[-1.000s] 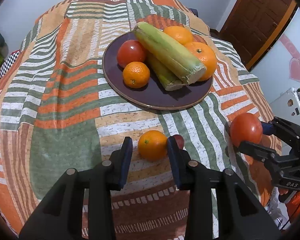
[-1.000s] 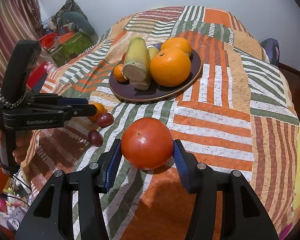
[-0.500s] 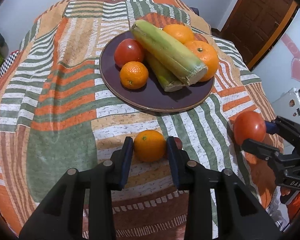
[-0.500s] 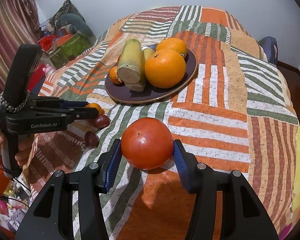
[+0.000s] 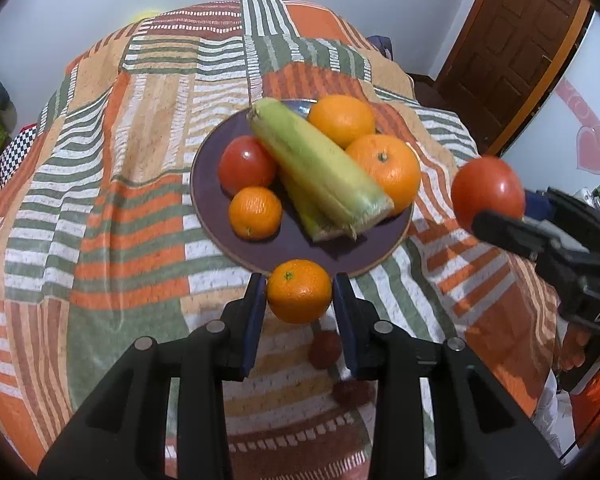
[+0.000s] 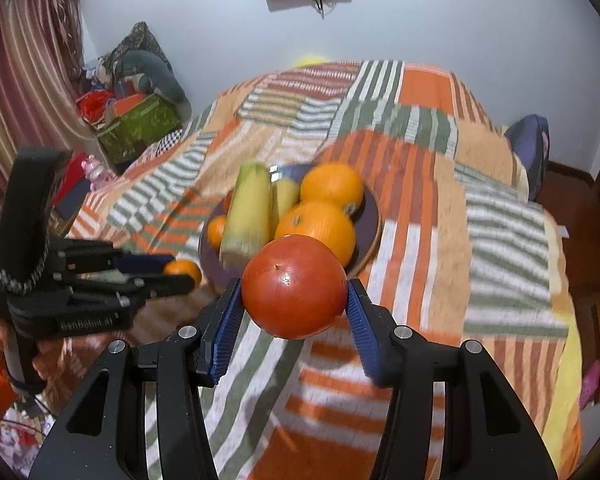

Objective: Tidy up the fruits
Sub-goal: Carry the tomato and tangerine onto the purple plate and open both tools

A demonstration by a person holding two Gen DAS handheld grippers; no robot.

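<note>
My left gripper (image 5: 299, 292) is shut on a small mandarin (image 5: 299, 291), lifted off the patchwork cloth just in front of the purple plate (image 5: 260, 248). My right gripper (image 6: 295, 296) is shut on a red tomato (image 6: 295, 286), raised near the plate's (image 6: 370, 224) right side; that tomato (image 5: 487, 194) also shows at the right of the left wrist view. On the plate lie two corn cobs (image 5: 320, 172), two oranges (image 5: 384, 172), a tomato (image 5: 246, 164) and a mandarin (image 5: 255, 212).
Two small dark red fruits (image 5: 325, 350) lie on the cloth under my left gripper. The striped patchwork cloth (image 5: 100, 200) covers the round table. A wooden door (image 5: 512, 40) is at the right; boxes and clutter (image 6: 136, 124) sit on the floor beyond the table.
Both grippers rose with their fruit and came closer to the plate. The mandarin left the cloth, and the small red fruits beside it now lie below it.
</note>
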